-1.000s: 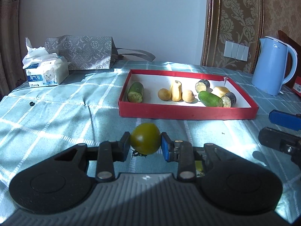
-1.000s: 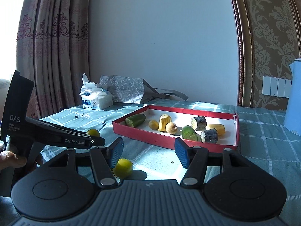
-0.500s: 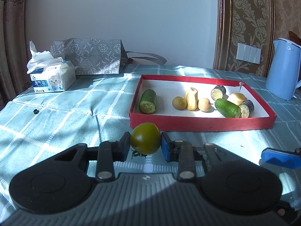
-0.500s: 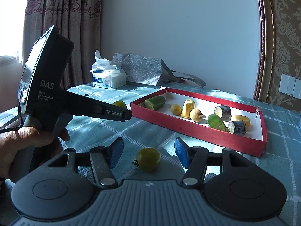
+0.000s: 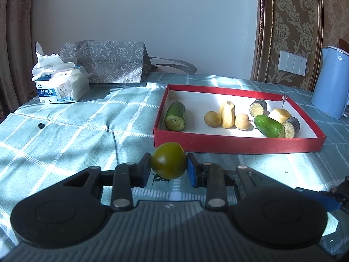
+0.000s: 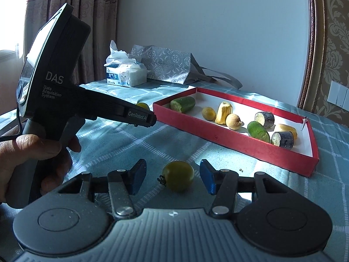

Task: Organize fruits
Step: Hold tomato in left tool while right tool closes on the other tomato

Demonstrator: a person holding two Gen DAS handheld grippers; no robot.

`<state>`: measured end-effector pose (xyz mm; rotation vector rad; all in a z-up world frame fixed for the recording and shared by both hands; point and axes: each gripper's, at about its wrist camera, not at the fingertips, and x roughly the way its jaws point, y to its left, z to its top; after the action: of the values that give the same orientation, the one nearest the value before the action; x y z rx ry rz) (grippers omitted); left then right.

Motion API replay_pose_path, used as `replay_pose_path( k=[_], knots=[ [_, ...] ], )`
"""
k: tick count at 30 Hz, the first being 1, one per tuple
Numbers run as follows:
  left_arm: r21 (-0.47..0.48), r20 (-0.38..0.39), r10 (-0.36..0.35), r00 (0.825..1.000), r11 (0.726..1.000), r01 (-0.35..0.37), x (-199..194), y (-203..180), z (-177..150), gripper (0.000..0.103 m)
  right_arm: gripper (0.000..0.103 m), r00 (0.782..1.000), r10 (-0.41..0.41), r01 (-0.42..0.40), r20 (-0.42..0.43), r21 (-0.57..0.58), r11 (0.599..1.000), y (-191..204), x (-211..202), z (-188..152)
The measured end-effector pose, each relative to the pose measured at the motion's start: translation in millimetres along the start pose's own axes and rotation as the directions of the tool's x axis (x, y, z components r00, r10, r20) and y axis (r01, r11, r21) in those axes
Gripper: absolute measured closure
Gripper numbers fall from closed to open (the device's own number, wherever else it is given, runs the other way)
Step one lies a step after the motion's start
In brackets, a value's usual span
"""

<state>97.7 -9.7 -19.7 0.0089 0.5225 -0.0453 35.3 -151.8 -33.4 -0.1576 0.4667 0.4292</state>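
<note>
Black left tool (image 5: 168, 170) grips green tomato (image 5: 168, 160) | right tool (image 6: 172, 175) closing, straddles second tomato (image 6: 178, 175) | "DAS", "GenRobot.AI"

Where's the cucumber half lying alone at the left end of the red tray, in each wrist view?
Left wrist: cucumber half sits centre, at the red tray's near-left corner.
Right wrist: cucumber half lies upper centre, at the tray's left end.
Shared landmark: tissue pack.
</note>
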Motion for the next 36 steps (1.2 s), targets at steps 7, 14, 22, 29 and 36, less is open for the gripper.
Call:
replay_pose_path(
  k=[7, 14, 22, 29, 36],
  knots=[
    [0.009, -0.005, 0.002, 1.000, 1.000, -0.002, 1.0, -0.7, -0.9, 0.072, 0.054, 0.999, -0.014, 0.014, -0.035, 0.005, 1.000, -1.3, 10.7, 0.6],
    [0.009, -0.008, 0.003, 1.000, 1.000, -0.003, 1.1, -0.5, -1.4, 0.072, 0.063, 0.998, -0.013, 0.013, -0.065, 0.005, 1.000, -0.5, 22.0, 2.7],
    [0.026, -0.009, 0.008, 1.000, 1.000, -0.008, 1.6, -3.3, -1.9, 0.072, 0.069, 0.997, -0.019, 0.020, -0.076, 0.002, 1.000, -0.6, 22.3, 2.6],
    [0.033, -0.013, 0.008, 1.000, 0.999, -0.007, 3.1, -5.2, -2.1, 0.072, 0.069, 0.997, -0.012, 0.012, -0.077, -0.006, 1.000, 0.6, 19.5, 1.7],
    [0.038, -0.020, 0.006, 1.000, 0.999, -0.005, 4.0, -6.2, -2.1, 0.072, 0.069, 0.997, -0.035, 0.034, -0.075, -0.009, 0.999, -3.1, 13.7, -1.1]
  ],
)
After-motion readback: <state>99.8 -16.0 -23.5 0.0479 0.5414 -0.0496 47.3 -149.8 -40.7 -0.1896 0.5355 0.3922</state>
